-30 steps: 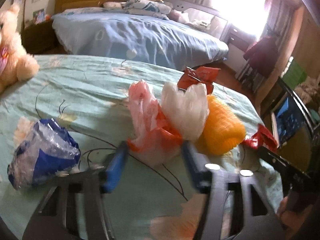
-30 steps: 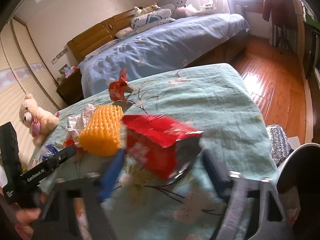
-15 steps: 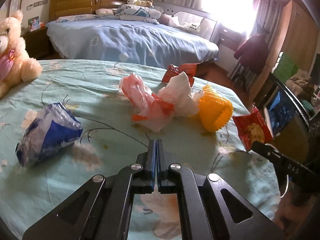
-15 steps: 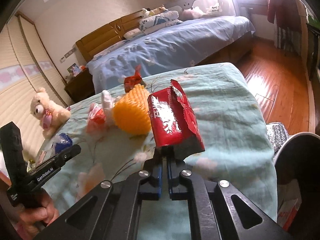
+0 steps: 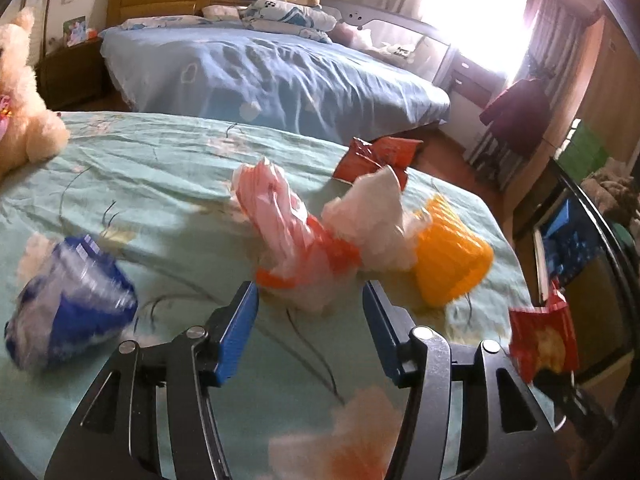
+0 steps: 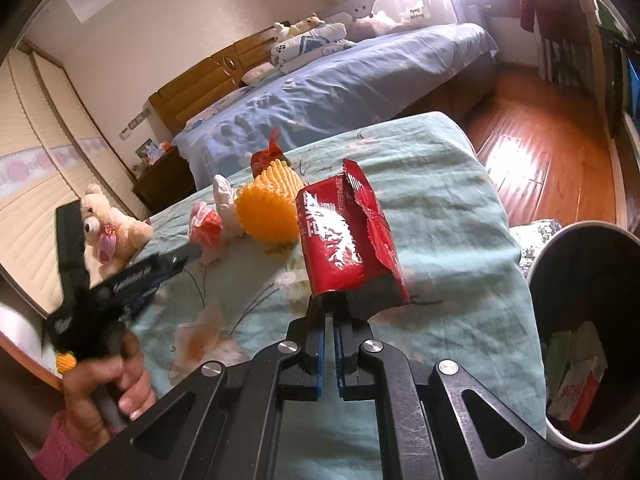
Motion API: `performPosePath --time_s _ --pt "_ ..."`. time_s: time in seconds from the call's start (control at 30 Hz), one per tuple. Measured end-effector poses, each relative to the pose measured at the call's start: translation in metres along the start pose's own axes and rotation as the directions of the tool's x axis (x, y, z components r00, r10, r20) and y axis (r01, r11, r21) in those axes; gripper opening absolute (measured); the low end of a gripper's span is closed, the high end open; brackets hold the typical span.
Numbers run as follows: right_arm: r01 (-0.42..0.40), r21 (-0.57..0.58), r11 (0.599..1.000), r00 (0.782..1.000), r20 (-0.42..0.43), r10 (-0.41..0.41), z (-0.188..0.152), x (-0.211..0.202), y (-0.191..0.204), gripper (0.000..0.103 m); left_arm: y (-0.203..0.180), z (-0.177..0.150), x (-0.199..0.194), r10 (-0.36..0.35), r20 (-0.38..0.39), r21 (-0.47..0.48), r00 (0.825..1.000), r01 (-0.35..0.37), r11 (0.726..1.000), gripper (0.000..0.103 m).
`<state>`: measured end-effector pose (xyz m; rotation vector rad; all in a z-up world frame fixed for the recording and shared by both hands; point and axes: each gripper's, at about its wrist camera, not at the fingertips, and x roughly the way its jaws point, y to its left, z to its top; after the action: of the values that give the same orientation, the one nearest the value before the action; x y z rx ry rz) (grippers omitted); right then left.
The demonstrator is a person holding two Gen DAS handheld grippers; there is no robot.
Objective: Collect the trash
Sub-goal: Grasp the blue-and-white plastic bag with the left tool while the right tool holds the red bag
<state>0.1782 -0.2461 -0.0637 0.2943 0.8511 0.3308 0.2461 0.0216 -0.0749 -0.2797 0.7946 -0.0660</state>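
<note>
My right gripper (image 6: 329, 312) is shut on a red snack wrapper (image 6: 344, 240) and holds it up above the green bedspread, left of a dark trash bin (image 6: 584, 320). The wrapper also shows at the right in the left wrist view (image 5: 544, 344). My left gripper (image 5: 310, 312) is open and empty, its blue pads either side of a pink, orange and white plastic bag bundle (image 5: 316, 236). A yellow foam net (image 5: 448, 256) lies right of the bundle. A blue and clear bag (image 5: 68, 304) lies at left. Another red wrapper (image 5: 372, 156) lies behind.
A plush bear (image 5: 24, 128) sits at the bed's left edge. A second bed with blue bedding (image 5: 260, 72) stands behind. The bin holds some packaging (image 6: 576, 384). Wooden floor (image 6: 552, 152) lies to the right. My left gripper shows in the right wrist view (image 6: 132, 276).
My left gripper went from open to shut and is open again, close to the plastic bag bundle. My right gripper has closed on the red wrapper and lifted it toward the bin.
</note>
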Motion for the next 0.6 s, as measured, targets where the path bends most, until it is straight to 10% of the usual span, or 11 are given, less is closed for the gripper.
performPosePath --time_s 0.07,0.13,0.6 --pt "-0.001 0.002 1.0 1.0 -0.003 0.001 -0.002 0.0 0.0 0.004 -0.001 0.003 0.006 -0.005 0.008 0.015 1.0 0.005 1.0 0.039" --pt "-0.002 0.005 1.0 1.0 -0.003 0.002 -0.002 0.001 0.0 0.004 -0.004 0.004 0.013 -0.025 -0.023 0.036 0.999 0.026 0.999 0.001" --pt "-0.023 0.016 1.0 1.0 0.013 0.022 -0.007 -0.012 0.002 0.004 -0.009 -0.016 -0.031 -0.042 0.019 0.085 0.999 0.04 0.996 0.001"
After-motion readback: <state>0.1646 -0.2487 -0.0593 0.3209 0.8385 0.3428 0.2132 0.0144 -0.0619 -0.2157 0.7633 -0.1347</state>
